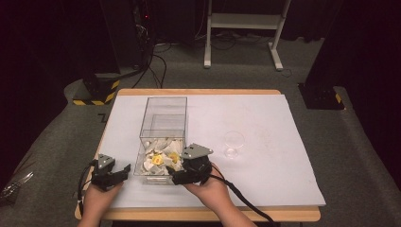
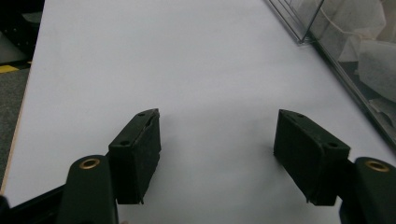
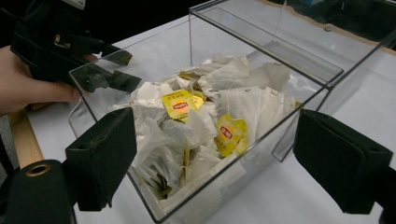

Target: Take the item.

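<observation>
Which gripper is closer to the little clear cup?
Right. The right gripper sits at the tea bag box's corner, nearer the cup; the left gripper is beyond the box.

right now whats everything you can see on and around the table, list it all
clear box: 1, transparent, left of the table's middle, open at the top
tea bags: a heap, too many to count, white with yellow tags, in the near end of the box
small cup: 1, clear, right of the box, apart from it
white sheet: 1, covers most of the table top
table: 1, wooden edge showing round the sheet
white frame: 1, on the floor beyond the table
left gripper: 1, black, jaws open over bare sheet, left of the box
right gripper: 1, black, jaws open, at the box's near right corner
hands: 2, one on each gripper
</observation>
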### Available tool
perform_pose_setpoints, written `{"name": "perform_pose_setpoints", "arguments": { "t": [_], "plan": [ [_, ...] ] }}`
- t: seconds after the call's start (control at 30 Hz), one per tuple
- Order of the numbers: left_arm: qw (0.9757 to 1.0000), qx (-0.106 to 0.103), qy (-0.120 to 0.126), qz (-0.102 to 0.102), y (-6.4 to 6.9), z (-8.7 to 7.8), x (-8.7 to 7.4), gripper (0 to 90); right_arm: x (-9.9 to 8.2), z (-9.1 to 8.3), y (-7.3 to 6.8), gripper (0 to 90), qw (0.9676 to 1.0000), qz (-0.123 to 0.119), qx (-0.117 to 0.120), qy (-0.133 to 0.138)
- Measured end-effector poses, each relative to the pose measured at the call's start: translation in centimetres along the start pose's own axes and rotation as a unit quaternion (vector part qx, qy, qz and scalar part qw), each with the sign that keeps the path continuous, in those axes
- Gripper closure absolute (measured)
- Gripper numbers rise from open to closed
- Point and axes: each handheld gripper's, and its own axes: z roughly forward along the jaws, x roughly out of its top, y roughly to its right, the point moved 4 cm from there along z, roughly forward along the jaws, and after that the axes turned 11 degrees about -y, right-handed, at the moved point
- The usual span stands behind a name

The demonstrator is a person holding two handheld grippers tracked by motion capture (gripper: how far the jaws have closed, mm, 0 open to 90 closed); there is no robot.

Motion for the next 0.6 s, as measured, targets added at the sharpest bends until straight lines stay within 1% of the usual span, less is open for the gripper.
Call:
{"name": "perform_pose_setpoints", "arguments": {
  "t": [0.4,0.53,0.6],
  "plan": [
    [1.0000,0.000,0.000,0.000,0.0,0.0,0.0,31.9,0.3,1.0,-1.0,14.7,0.9999,-0.005,0.010,-0.007],
    [1.0000,0.000,0.000,0.000,0.0,0.0,0.0,32.0,0.4,1.4,-1.4,17.3,0.9998,-0.006,0.016,-0.009],
    [1.0000,0.000,0.000,0.000,0.0,0.0,0.0,32.0,0.5,1.6,-1.6,21.4,0.9997,-0.006,0.022,-0.011]
  ]
}}
